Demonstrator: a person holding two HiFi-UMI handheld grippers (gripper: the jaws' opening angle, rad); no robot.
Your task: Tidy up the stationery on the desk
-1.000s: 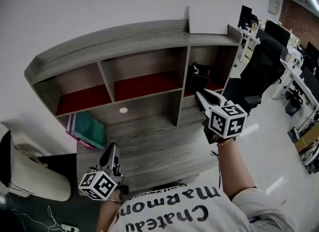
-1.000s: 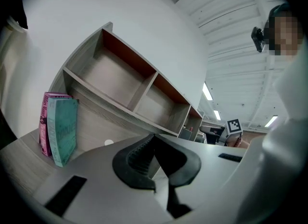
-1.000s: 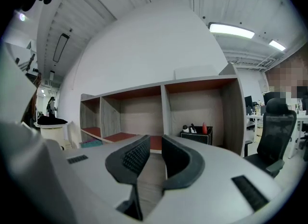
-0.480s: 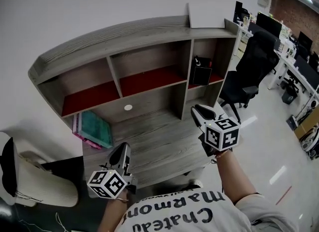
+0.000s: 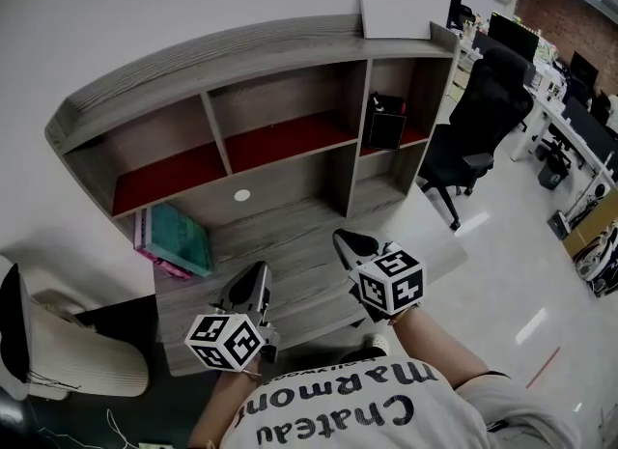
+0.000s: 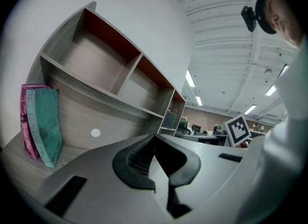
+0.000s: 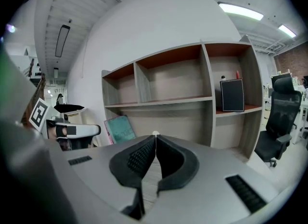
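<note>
The wooden desk (image 5: 290, 244) holds a teal book (image 5: 179, 239); the shirt (image 5: 386, 418) reads "Chateau Marmon".

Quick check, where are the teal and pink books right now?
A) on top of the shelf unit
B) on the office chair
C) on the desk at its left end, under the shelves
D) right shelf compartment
C: the teal and pink books stand on the desk at its left end, below the shelf unit.
</note>
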